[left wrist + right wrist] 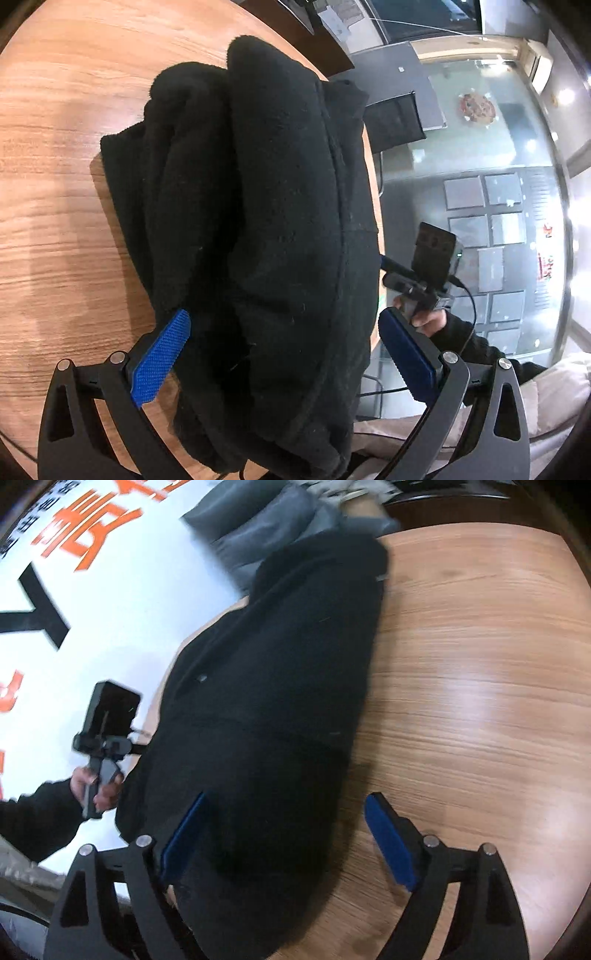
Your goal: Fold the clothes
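Observation:
A black fleece garment (258, 221) lies bunched in thick folds on the wooden table (55, 184), along its edge. My left gripper (284, 354) is open, its blue pads on either side of the near end of the bundle. The garment also shows in the right wrist view (266, 709), long and dark, hanging a little over the table edge. My right gripper (288, 834) is open, its jaws wide around the garment's near end. Each view shows the other gripper held in a hand beside the garment: the right gripper (424, 280) and the left gripper (103, 746).
The wooden table (480, 701) spreads to the right in the right wrist view. Beyond its edge are a white floor with orange and black lettering (92, 590), a grey cushion (266, 528), and a dark chair (399, 118) by a glass wall.

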Tool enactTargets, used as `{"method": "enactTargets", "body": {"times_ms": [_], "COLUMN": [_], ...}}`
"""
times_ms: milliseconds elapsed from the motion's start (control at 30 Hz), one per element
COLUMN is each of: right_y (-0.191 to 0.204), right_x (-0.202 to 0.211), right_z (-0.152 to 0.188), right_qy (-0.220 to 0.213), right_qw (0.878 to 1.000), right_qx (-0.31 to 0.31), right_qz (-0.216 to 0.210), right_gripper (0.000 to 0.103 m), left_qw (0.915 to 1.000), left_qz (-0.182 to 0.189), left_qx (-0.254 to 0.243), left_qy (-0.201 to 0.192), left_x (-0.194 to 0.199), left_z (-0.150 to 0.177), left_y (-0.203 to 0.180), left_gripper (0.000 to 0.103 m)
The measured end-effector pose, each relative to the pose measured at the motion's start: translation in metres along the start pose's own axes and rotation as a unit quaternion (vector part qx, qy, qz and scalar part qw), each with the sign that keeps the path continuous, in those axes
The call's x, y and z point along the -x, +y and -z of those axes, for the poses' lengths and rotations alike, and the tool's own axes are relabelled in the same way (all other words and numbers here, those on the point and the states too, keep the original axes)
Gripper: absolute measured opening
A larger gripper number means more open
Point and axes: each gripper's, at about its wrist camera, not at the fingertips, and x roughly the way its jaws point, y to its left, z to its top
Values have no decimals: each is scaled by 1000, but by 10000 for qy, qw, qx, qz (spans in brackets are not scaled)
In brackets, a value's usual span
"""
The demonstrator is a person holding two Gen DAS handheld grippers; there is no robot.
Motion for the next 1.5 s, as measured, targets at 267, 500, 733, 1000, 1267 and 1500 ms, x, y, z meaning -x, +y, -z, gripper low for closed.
{"method": "enactTargets", "body": {"times_ms": [267, 500, 733, 1000, 1267, 1500], "right_y": [0, -6, 11, 44, 106, 214], "right_x": [-15, -36, -60, -62, -67, -71], "right_z": [7, 7, 3, 12, 19, -13], "right_qy": [154, 332, 432, 374, 37, -438], "right_qw": [9999, 9988, 9984, 9981, 9969, 9920], "right_qx": [-33, -281, -21, 411, 505, 1105], "right_qz": [-9, -218, -355, 263, 594, 436], "right_gripper": [102, 103, 103, 60, 48, 48], "left_qw": [9994, 9993, 9986, 9991, 9985, 9933], "left_qz": [-340, -31, 246, 140, 244, 220], "left_qx": [99, 165, 261, 328, 299, 14], "left_qy": [-5, 322, 376, 213, -389, -1131], "left_x": [16, -25, -45, -53, 20, 133], "left_z": [0, -11, -14, -13, 1, 11], "left_y": [11, 20, 15, -8, -29, -62], "left_gripper": [103, 103, 103, 92, 63, 63]}}
